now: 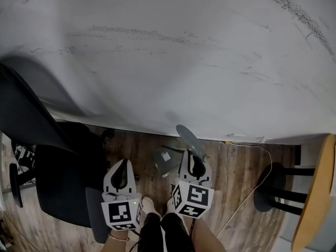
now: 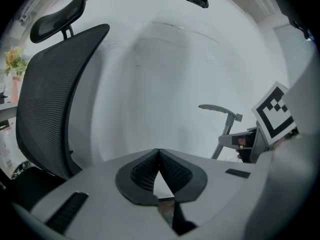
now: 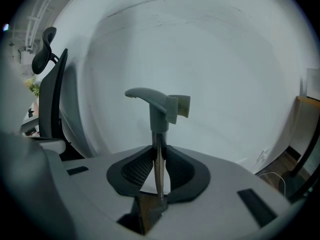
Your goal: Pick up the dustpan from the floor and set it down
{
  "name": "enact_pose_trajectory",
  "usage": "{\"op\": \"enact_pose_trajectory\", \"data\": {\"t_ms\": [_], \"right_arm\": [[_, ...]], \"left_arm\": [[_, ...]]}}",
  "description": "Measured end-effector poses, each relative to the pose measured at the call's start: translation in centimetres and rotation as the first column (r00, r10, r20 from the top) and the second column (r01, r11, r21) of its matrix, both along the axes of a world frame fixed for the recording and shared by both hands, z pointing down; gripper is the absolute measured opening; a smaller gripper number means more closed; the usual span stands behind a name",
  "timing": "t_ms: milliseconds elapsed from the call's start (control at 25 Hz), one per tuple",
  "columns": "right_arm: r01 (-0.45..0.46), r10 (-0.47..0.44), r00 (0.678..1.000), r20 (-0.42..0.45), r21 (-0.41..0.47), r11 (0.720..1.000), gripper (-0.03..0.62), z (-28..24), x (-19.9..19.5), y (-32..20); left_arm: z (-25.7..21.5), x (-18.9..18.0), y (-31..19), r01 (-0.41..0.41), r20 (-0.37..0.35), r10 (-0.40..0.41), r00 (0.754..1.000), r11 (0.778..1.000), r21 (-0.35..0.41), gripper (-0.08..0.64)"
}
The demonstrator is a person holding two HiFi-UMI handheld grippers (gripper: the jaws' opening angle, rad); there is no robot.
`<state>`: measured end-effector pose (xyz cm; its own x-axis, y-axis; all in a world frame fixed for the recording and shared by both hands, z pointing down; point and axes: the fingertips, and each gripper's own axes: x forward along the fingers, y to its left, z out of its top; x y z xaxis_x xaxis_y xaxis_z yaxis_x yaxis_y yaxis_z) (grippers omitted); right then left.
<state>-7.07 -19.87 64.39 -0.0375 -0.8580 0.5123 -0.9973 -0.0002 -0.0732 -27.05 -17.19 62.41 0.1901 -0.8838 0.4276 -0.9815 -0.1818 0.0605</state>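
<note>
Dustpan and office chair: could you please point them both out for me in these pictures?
dustpan (image 3: 159, 118), right gripper view, on the grey neck below its handle grip.
office chair (image 2: 50, 99), left gripper view, on the mesh backrest.

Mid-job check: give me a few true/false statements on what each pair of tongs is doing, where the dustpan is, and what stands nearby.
1. The right tongs are shut on the dustpan, gripping its upright handle. True.
2. The left tongs hold a brush. False: they are shut with nothing between them.
3. The dustpan lies flat on the white table. False: it is held in the right tongs, with its pan hanging below the table's edge, over the wooden floor.
4. A black mesh office chair stands on the left tongs' side. True.
</note>
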Motion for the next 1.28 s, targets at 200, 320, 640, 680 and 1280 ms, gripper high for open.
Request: {"op": "enact_pose_trajectory", "data": {"t_ms": [200,320,640,680,1280], "right_arm": [[-0.005,0.005,1.0,-0.005,-0.019,1.0,0.095,1.9,0.2,-0.6],[-0.004,0.004,1.0,-0.005,-0.022,1.0,0.094,2.8,0.1,-0.9],[0.041,-0.041,0.999,-0.021,-0.008,0.999,0.095,3.6,-1.3,-1.2],[0.046,-0.047,0.999,-0.024,-0.006,0.999,0.095,3.6,-1.5,-1.1],[0.141,-0.141,0.989,-0.045,-0.002,0.99,0.095,4.6,-4.1,-1.5]], "left_arm": [[1.3,-0.2,-0.4,0.002,0.006,-0.002,1.0,1.0,-0.01,0.017],[2.0,-0.2,-0.6,0.006,0.005,-0.006,1.0,1.0,-0.013,0.017],[3.2,-0.2,-0.7,0.014,0.003,-0.014,1.0,1.0,-0.02,0.017],[3.3,-0.2,-0.6,0.014,0.002,-0.014,1.0,1.0,-0.021,0.017],[4.6,-1.0,1.1,0.02,-0.004,-0.02,1.0,0.999,-0.046,0.017]]}}
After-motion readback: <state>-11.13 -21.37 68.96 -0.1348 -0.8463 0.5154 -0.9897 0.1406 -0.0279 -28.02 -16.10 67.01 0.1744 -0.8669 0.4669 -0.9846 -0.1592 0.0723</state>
